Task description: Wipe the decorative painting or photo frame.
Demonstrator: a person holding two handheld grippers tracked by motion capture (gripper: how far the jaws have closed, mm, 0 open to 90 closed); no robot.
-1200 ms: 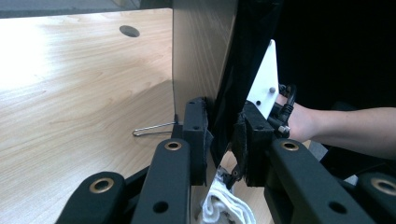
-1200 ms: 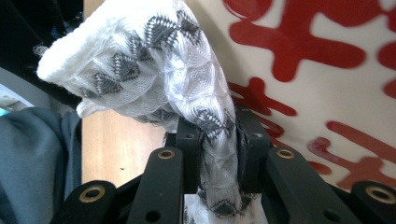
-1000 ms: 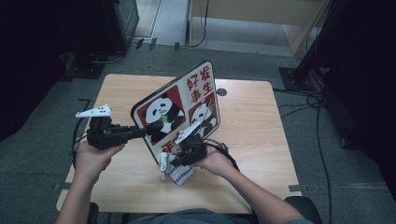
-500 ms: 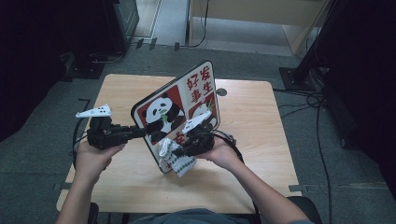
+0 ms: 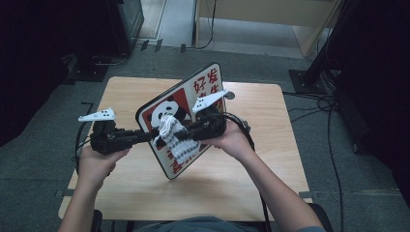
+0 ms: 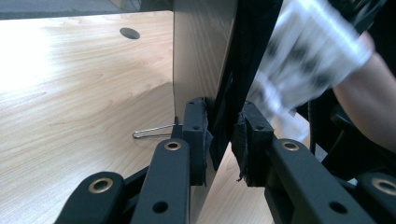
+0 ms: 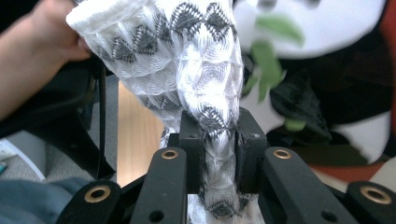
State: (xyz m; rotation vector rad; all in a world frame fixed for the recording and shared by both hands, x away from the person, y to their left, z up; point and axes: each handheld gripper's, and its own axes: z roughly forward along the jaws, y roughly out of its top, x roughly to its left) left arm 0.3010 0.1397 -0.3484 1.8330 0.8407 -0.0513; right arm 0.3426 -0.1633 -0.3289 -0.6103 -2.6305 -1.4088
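Your right gripper (image 5: 186, 134) clamps the white-and-grey patterned cloth (image 5: 176, 140), holding it against the panda board (image 5: 205, 89). The board stands tilted above the desk (image 5: 251, 169) centre. Your left gripper (image 5: 145, 137) grips the board's left edge with both jaws closed on it.

Cloth (image 5: 176, 140) over panda board (image 5: 212, 82) — tilted

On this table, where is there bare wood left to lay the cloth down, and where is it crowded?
Free: the near strip of the table between the forearms, the far-left corner behind the panda board, and the right side past the cable hole. Crowded: the middle, where both hand-held grippers meet at the board and the patterned cloth.
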